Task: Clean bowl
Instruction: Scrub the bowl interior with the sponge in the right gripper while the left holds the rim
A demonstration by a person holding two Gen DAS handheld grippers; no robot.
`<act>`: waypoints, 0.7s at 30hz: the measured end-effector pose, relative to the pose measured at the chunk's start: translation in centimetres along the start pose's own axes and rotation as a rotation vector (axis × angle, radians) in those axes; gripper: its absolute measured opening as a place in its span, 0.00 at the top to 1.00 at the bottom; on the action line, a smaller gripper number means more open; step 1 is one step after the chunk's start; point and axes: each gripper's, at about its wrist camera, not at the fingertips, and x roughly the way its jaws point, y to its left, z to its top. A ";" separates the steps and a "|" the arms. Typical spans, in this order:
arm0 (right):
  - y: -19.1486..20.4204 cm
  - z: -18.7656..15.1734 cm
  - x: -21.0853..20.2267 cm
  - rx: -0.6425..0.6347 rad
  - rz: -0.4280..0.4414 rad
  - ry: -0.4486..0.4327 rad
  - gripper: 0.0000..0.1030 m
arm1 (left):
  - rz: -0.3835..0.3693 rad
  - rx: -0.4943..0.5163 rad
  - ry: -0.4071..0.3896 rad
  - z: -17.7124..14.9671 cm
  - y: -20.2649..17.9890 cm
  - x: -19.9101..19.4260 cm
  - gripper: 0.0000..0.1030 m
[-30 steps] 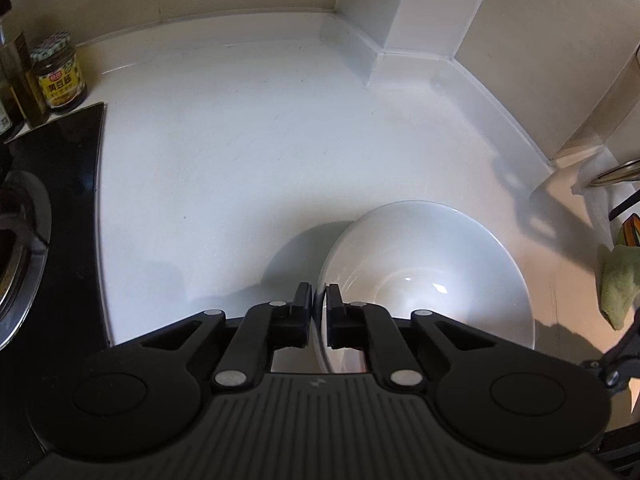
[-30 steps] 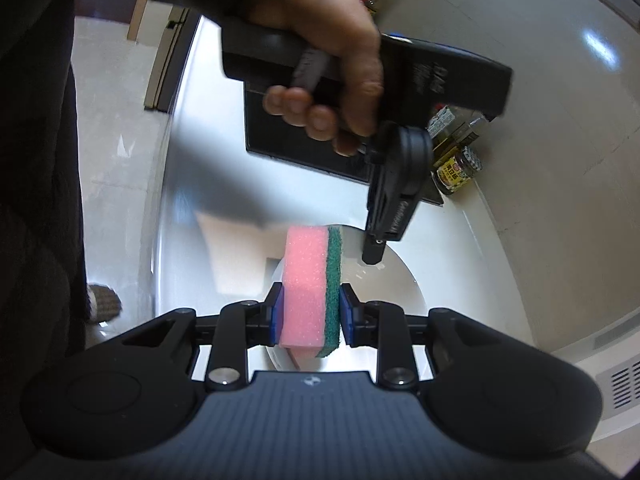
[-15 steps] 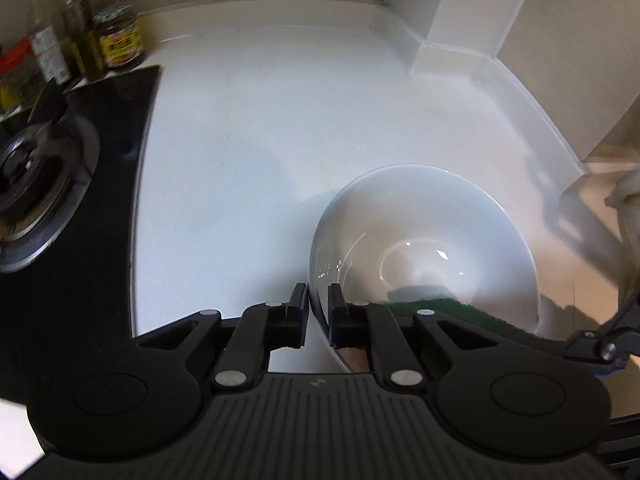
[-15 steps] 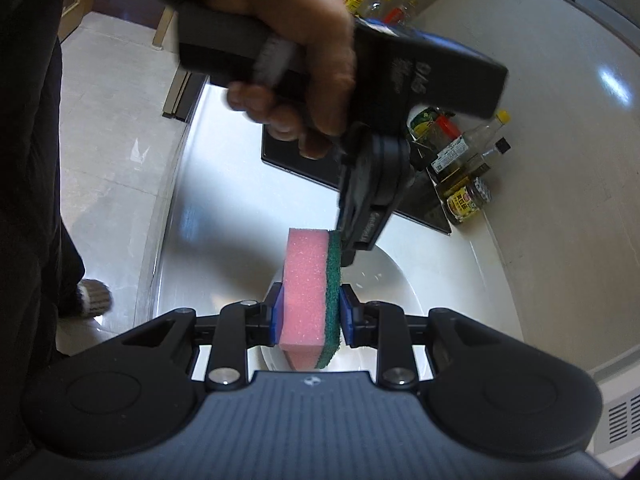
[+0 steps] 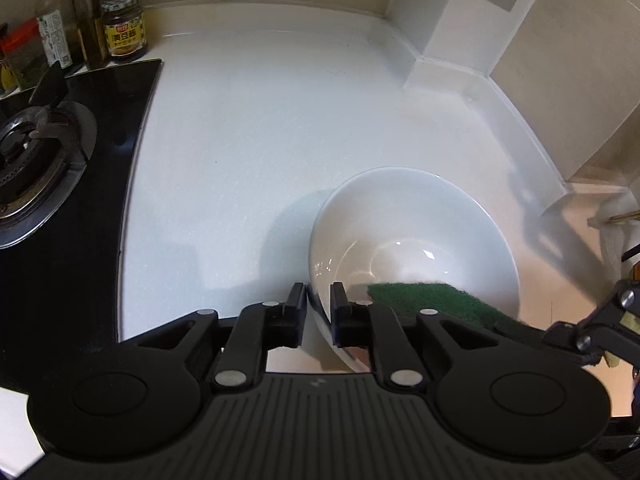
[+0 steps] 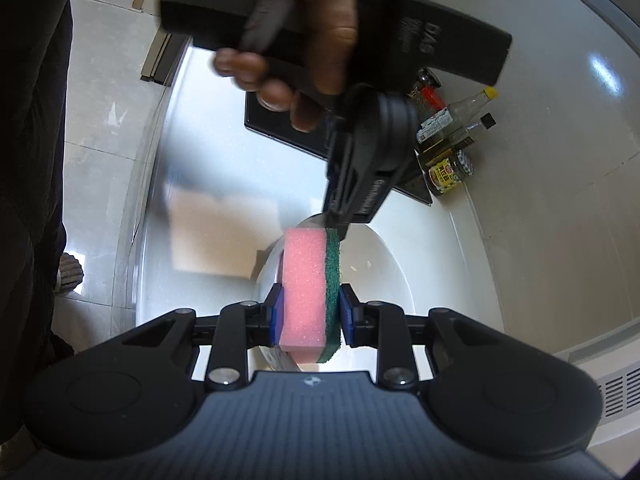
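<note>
A white bowl (image 5: 416, 232) sits on the white counter, tilted. My left gripper (image 5: 319, 300) is shut on the bowl's near rim. My right gripper (image 6: 310, 312) is shut on a pink sponge with a green scouring side (image 6: 310, 280). The sponge's green side (image 5: 436, 304) reaches into the bowl at its near right side in the left wrist view. The bowl (image 6: 380, 264) lies under the sponge in the right wrist view, with the left gripper (image 6: 340, 224) clamped on its far rim.
A black gas hob (image 5: 48, 184) lies left of the bowl. Bottles and a jar (image 5: 122, 28) stand at the back left by the wall. The counter (image 5: 280, 120) ends at a raised white ledge (image 5: 460, 76) on the right.
The bowl has been tilted and turned in my left gripper. The sponge has moved down into the bowl, its green side now reaching further in.
</note>
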 end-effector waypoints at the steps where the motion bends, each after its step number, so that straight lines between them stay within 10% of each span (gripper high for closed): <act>1: 0.0 0.1 0.1 -0.005 0.001 0.003 0.77 | -0.008 0.011 0.003 0.4 0.1 0.2 0.90; 9: -0.2 0.3 0.5 -0.040 0.005 0.041 0.77 | -0.045 0.090 0.033 4.8 0.2 2.2 0.93; 21: 0.4 0.9 1.4 -0.067 0.010 0.039 0.77 | -0.009 -0.010 -0.011 0.7 0.6 0.4 0.94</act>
